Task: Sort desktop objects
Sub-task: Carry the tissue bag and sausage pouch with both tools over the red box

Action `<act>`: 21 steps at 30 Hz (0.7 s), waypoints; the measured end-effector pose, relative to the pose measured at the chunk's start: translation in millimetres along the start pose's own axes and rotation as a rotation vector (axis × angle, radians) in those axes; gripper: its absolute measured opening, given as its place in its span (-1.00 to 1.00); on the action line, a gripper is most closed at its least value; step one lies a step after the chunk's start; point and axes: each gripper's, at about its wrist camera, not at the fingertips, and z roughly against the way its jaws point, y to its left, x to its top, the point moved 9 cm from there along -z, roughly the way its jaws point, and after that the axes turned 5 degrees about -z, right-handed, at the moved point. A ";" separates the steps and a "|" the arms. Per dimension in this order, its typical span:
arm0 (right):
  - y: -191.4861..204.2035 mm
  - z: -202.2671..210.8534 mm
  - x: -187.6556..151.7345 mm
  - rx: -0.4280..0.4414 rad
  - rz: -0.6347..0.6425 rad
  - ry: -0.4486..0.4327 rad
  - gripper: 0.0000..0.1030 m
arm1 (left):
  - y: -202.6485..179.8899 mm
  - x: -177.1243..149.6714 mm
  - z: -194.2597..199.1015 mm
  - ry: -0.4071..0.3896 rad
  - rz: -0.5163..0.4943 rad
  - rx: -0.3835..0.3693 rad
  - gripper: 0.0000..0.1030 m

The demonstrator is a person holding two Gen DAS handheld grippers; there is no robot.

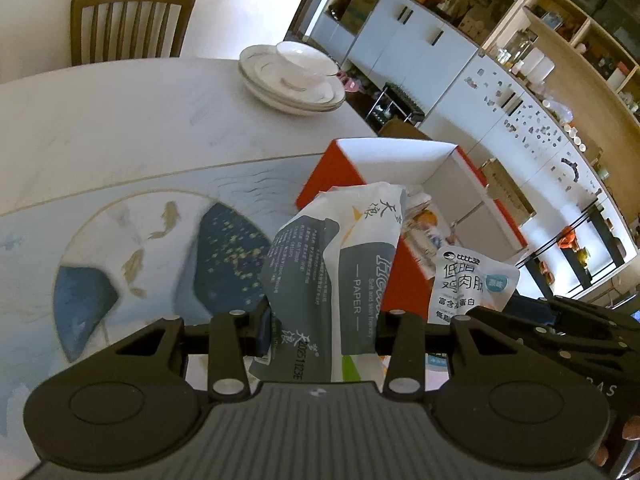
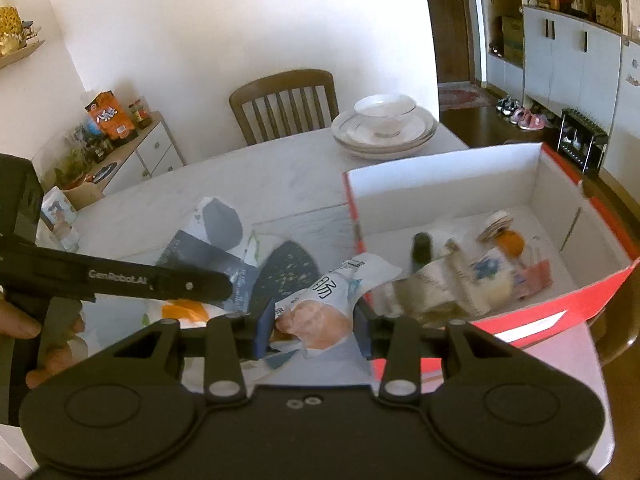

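White marble table (image 1: 120, 128) carries a red box (image 2: 560, 280) at its edge, and both packs hang just beside that box. The left gripper (image 1: 320, 320) is clenched on a soft tissue pack (image 1: 344, 264), light and crumpling, so I judge the middle the best hold. The right gripper (image 2: 316, 320) pinches a thin sausage pouch (image 2: 320, 304), probably slippery, near its edge.
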 end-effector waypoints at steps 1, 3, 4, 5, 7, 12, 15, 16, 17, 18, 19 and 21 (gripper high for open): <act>-5.3 2.3 2.1 0.001 0.000 -0.003 -0.22 | -5.0 1.8 -1.3 -0.002 -0.001 0.000 -0.22; -15.1 6.2 5.1 0.002 0.002 -0.006 -0.22 | -13.3 4.5 -4.7 -0.006 -0.007 0.005 -0.22; -20.1 7.9 6.6 0.003 0.004 -0.008 -0.22 | -18.5 6.0 -7.1 -0.006 -0.008 0.004 -0.22; -26.2 9.9 8.2 0.004 0.004 -0.009 -0.22 | -23.5 7.2 -9.7 -0.005 -0.011 0.003 -0.22; -38.3 13.0 9.9 0.004 0.004 -0.012 -0.22 | -34.5 10.6 -14.6 -0.006 -0.019 0.006 -0.22; -67.2 21.2 16.6 -0.002 -0.003 -0.021 -0.22 | -61.9 21.4 -29.6 -0.007 -0.039 0.011 -0.22; -88.2 25.6 22.9 -0.015 -0.008 -0.030 -0.22 | -79.4 30.9 -40.3 -0.006 -0.053 0.012 -0.22; -94.6 26.7 25.2 -0.020 -0.011 -0.033 -0.22 | -85.3 33.7 -43.1 -0.006 -0.060 0.012 -0.22; -102.0 28.0 27.6 -0.024 -0.015 -0.038 -0.22 | -90.8 37.4 -46.3 -0.006 -0.068 0.013 -0.22; -108.3 28.7 29.6 -0.030 -0.016 -0.042 -0.22 | -96.6 41.2 -49.8 -0.005 -0.076 0.014 -0.22; -115.0 29.5 31.7 -0.036 -0.017 -0.046 -0.22 | -102.7 45.5 -53.9 -0.005 -0.084 0.014 -0.22; -128.4 30.8 36.4 -0.049 -0.018 -0.054 -0.22 | -114.7 54.4 -62.2 -0.002 -0.097 0.012 -0.22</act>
